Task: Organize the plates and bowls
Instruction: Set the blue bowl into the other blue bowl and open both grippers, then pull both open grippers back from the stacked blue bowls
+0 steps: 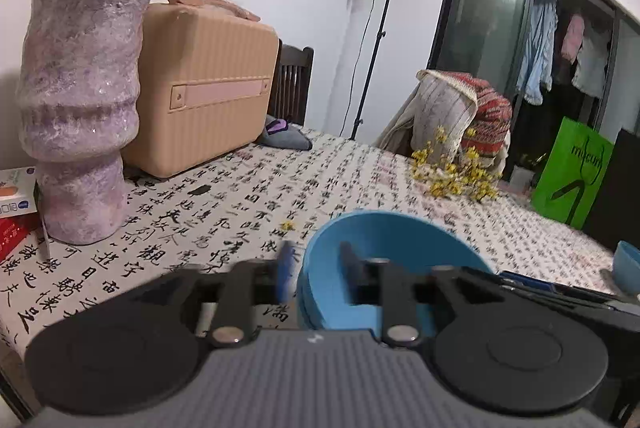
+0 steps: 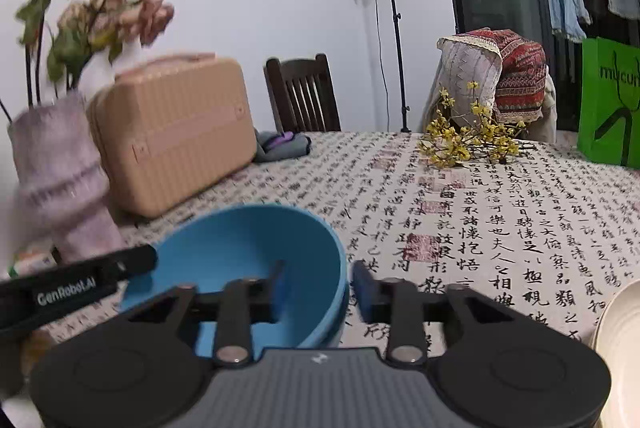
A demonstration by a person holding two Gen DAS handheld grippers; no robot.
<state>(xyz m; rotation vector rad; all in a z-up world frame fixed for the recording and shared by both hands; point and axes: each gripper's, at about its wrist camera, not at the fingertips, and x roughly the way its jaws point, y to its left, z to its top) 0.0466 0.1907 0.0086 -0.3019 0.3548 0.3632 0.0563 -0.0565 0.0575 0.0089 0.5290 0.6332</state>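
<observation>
Your left gripper fingers parted astride the near left rim of the blue bowl, your right gripper fingers likewise parted astride its right rim, neither pressing, bowl resting on the calligraphy-print counter, cream plate at right.

L gripper jaws apart, angled down – one finger each side of a rim, pads not pressing. R gripper same – jaws parted, straddling the rim, tilted down.
</observation>
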